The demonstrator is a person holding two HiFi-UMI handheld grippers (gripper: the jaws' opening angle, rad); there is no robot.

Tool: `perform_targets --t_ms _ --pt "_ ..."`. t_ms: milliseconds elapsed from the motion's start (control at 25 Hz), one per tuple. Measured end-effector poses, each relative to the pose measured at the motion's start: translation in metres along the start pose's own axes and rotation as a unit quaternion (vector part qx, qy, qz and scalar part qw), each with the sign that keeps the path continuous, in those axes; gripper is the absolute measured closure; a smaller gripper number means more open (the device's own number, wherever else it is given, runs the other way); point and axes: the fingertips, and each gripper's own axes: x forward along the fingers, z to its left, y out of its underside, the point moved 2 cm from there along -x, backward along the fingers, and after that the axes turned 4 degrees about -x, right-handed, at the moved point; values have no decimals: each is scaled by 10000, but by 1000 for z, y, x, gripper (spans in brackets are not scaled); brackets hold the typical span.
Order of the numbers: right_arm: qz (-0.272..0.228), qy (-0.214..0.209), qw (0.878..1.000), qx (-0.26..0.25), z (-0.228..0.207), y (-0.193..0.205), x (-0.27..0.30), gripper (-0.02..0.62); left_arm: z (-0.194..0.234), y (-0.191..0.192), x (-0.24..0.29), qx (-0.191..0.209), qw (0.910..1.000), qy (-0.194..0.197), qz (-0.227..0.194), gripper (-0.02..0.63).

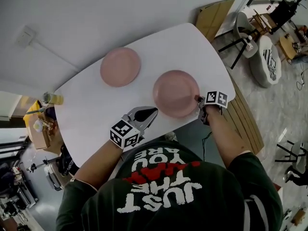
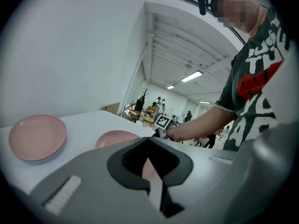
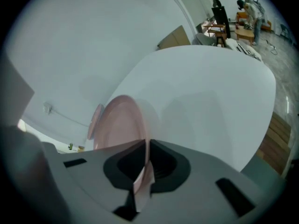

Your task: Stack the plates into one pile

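Note:
Two pink plates lie apart on the white table [image 1: 86, 114]. The far plate [image 1: 120, 67] [image 2: 37, 136] sits alone near the wall. The near plate [image 1: 176, 93] [image 3: 119, 122] is by the table's front edge. My right gripper [image 1: 198, 100] [image 3: 145, 143] is shut on that plate's right rim, and the rim shows between its jaws. My left gripper [image 1: 153, 111] [image 2: 148, 139] hovers just off the near plate's [image 2: 117, 138] front-left rim. Its jaws are shut with nothing gripped. The far plate [image 3: 96, 120] shows as a sliver behind the held one.
A white wall runs close behind the table. Wooden boards [image 1: 248, 124] lie on the floor at the right, with chairs [image 1: 250, 37] beyond them. A cluttered low cart [image 1: 41, 124] stands off the table's left end. My own body crowds the front edge.

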Motion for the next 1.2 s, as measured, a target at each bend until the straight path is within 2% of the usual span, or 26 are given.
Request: perform_targets --t_ms 240,480,680,840,1120,1200 --pt "11 -291 9996 20 27 -3 -10 578 14 -5 -43 -183 9981 -424 -401 597" --pt "-122 -620 9970 -448 124 -60 11 578 38 -3 -114 -469 9886 -1113 -899 597" --pt "-48 -688 9944 -796 211 -96 72 578 47 17 -184 -670 9734 -1827 -1207 597" --pt "151 -663 9936 -906 269 -97 138 578 52 41 -246 -856 9548 -2492 -1376 597" --pt "252 -276 9965 -754 293 -84 207 577 56 76 -321 -1210 9290 -3165 -1490 597" --pt "207 -235 9967 -753 296 -84 217 577 57 83 -331 -1296 9248 -3253 -1489 597"
